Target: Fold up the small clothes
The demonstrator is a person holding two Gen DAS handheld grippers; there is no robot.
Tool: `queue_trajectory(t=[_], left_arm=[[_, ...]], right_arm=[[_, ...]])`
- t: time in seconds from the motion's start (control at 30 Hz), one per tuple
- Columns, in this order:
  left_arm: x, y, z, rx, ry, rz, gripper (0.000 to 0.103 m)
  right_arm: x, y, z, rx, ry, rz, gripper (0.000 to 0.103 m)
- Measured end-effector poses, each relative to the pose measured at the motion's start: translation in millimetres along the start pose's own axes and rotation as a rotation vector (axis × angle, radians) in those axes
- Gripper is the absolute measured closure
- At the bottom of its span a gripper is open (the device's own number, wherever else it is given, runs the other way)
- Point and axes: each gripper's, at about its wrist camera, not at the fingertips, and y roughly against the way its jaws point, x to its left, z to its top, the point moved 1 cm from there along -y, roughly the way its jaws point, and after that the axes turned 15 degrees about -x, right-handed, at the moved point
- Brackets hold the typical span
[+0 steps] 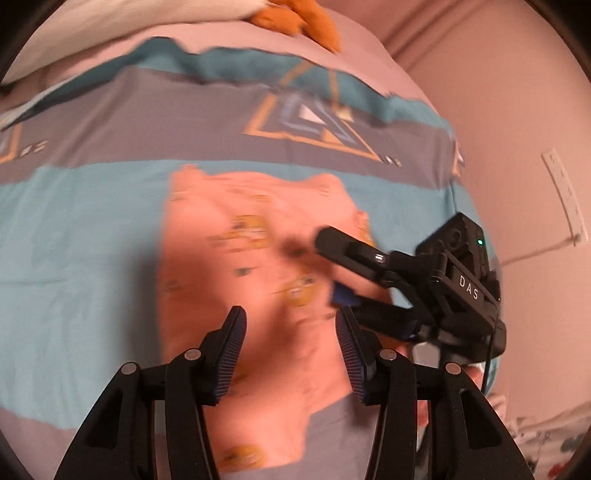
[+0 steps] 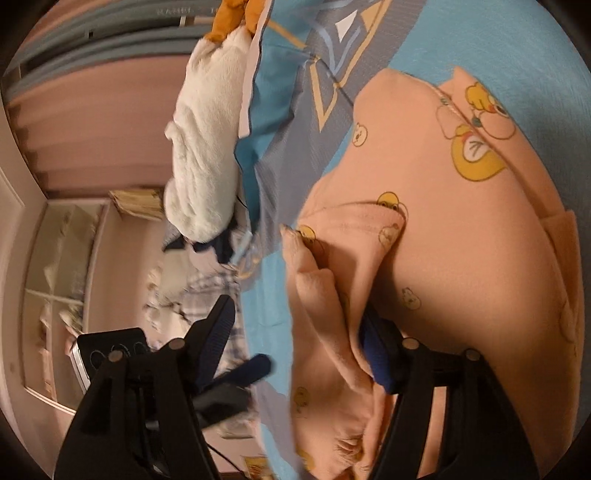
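Note:
A small peach garment (image 1: 258,258) printed with yellow cartoon animals lies spread on the teal and grey bedspread (image 1: 74,240). My left gripper (image 1: 293,350) hovers above its lower part, jaws open with nothing between them. My right gripper (image 1: 330,267) reaches in from the right over the garment's right edge. In the right wrist view the garment (image 2: 461,240) fills the right side, with a bunched fold (image 2: 325,295) rising between the fingers of my right gripper (image 2: 297,325). The fold leans on the right pad (image 2: 376,354); the left pad stands clear of it, so the jaws are open.
A white and orange plush toy (image 2: 203,147) lies at the bedspread's edge; its orange part (image 1: 295,18) shows at the far side. Plaid clothes (image 2: 207,288) are heaped beside the bed. A pink wall with a power strip (image 1: 565,192) is on the right.

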Motion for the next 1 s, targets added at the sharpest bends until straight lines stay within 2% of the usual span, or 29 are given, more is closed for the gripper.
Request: queue_trajectory(t=[0.07, 0.13, 0.2, 0.27, 0.33, 0.47, 0.53, 0.6, 0.73, 0.87, 0.9, 1.0], left_arm=[[19.4, 10.9, -3.3, -0.017, 0.024, 0.021, 0.055], [39.6, 19.9, -10.9, -0.014, 0.069, 0.029, 0.055], [58.9, 23.4, -18.4, -0.004, 0.120, 0.038, 0.055], [72.7, 24.6, -23.0, 0.003, 0.162, 0.039, 0.055], [81.6, 26.4, -27.0, 0.001, 0.181, 0.040, 0.055], [87.1, 29.8, -27.1, -0.013, 0.186, 0.029, 0.055], [86.2, 27.0, -26.6, -0.016, 0.185, 0.015, 0.055], [81.2, 20.9, -26.6, -0.011, 0.174, 0.004, 0.055], [63.0, 4.1, -24.3, 0.007, 0.151, -0.027, 0.055], [30.7, -10.5, -19.3, -0.003, 0.097, -0.072, 0.055], [21.0, -12.3, -18.1, -0.013, 0.075, -0.084, 0.055], [-2.9, -13.1, -14.4, -0.061, 0.012, -0.108, 0.055]], right_arm=[[4.7, -6.3, -4.1, 0.019, 0.081, -0.062, 0.048], [12.1, -15.6, -9.8, 0.028, 0.209, -0.171, 0.074], [14.6, -22.7, -13.4, 0.035, 0.315, -0.249, 0.094], [20.5, -24.6, -14.0, 0.039, 0.385, -0.282, 0.095], [35.7, -16.9, -8.0, 0.023, 0.446, -0.271, 0.096], [76.6, 5.0, 19.8, -0.018, 0.567, -0.275, 0.096], [80.8, 9.1, 34.7, -0.029, 0.593, -0.305, 0.096], [74.7, 14.0, 51.7, -0.051, 0.603, -0.364, 0.095], [35.1, 10.8, 73.8, -0.033, 0.561, -0.468, 0.093], [0.8, 4.3, 79.0, -0.009, 0.472, -0.451, 0.091], [0.2, 3.8, 78.2, -0.014, 0.468, -0.447, 0.086], [3.0, 14.6, 80.2, -0.056, 0.496, -0.436, 0.079]])
